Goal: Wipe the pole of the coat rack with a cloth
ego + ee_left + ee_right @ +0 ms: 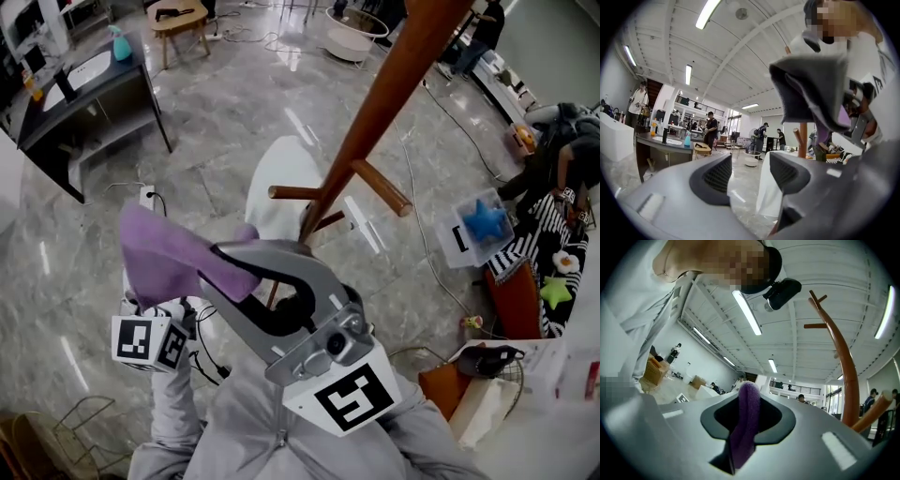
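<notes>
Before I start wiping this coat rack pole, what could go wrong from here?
The cloth is pinched only by one fold in the right gripper; it could slip out under rubbing. Its loose flap may snag on a peg sticking out of the pole. The left gripper is open and empty, so nothing steadies the pole if pushed.

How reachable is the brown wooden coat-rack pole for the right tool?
Probably yes: the right tool, shut on a purple cloth, is near the brown wooden pole, nothing visibly between them.

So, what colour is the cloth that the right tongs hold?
Purple; the cloth shows best in the head view.
</notes>
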A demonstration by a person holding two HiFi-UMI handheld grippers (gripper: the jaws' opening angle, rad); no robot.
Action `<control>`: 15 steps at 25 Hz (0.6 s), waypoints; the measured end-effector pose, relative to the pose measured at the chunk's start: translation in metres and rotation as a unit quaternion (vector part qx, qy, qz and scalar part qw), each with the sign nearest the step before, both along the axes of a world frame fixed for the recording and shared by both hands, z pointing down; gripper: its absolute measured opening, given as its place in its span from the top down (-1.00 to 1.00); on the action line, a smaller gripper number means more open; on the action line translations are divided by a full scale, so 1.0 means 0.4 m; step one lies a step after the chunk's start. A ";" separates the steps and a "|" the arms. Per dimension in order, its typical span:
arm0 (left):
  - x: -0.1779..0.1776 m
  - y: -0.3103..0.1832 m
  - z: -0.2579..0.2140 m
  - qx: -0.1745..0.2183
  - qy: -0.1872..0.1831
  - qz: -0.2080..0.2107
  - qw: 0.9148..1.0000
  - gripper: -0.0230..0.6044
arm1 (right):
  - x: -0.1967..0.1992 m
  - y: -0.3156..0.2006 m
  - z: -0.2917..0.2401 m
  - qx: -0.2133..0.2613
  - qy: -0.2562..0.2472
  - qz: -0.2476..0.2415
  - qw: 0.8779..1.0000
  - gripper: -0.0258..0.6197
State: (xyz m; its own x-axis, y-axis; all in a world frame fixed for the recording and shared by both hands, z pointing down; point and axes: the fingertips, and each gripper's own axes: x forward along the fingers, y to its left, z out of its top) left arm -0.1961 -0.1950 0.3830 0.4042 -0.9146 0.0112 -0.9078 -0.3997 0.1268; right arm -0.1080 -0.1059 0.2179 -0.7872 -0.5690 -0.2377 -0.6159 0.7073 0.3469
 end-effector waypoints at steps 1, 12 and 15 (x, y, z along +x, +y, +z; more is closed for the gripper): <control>-0.001 0.002 -0.002 0.000 0.000 -0.001 1.000 0.06 | 0.003 0.014 -0.014 0.011 0.005 -0.005 1.000 0.72; 0.070 -0.004 -0.036 0.016 -0.004 0.024 1.000 0.06 | 0.193 0.109 -0.270 0.203 0.077 0.009 0.976 0.72; 0.098 -0.007 -0.046 0.024 -0.004 0.034 0.999 0.06 | 0.232 0.109 -0.331 0.274 0.109 0.009 0.955 0.72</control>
